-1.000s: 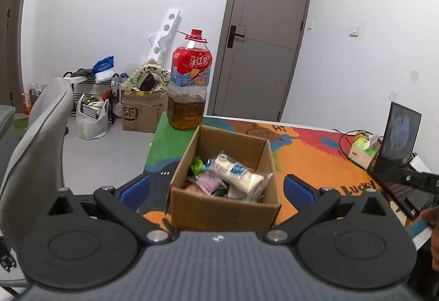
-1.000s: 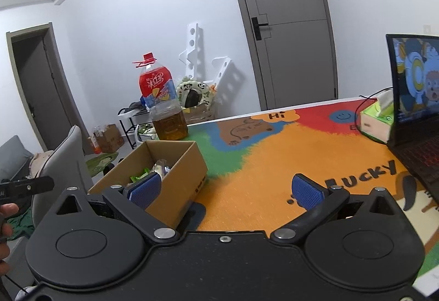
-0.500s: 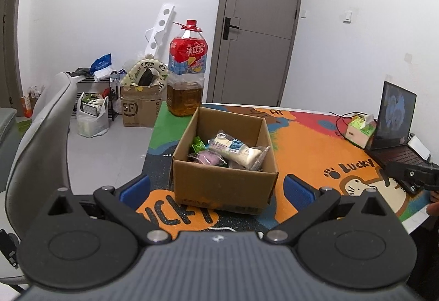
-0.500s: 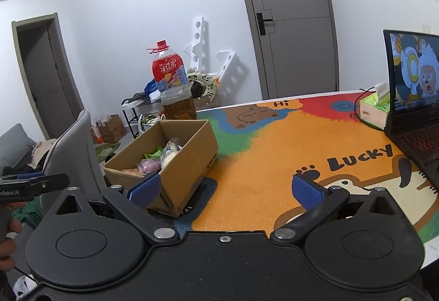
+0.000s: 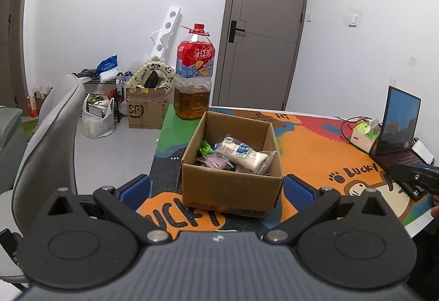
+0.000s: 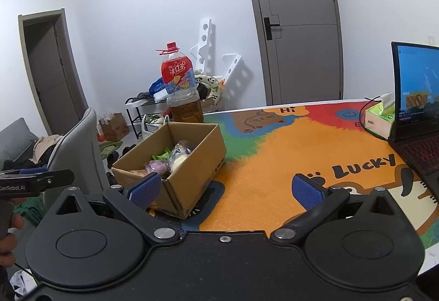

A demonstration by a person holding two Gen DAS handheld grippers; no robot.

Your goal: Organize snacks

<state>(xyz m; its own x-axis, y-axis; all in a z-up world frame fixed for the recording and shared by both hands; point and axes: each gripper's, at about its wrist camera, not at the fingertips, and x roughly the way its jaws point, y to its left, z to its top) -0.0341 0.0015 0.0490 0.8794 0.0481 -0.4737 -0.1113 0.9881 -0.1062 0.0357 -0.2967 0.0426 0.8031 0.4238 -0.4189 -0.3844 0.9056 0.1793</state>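
On the mat, brown cardboard box [image 5: 231,192] — wrapped snacks [image 5: 241,154] inside, both tools [image 5: 216,188] [image 6: 225,188] spread, empty.

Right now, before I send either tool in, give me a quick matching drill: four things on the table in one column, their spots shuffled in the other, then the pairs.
Things:
1. cardboard box
2. big bottle
3. tissue box
4. laptop

Places:
A. far right edge of the table, screen lit
B. just left of the laptop, tissue sticking up
C. directly behind the cardboard box
D. near left part of the table, open, snack packets inside

Pairs: 1-D, 2-C, 3-B, 4-A
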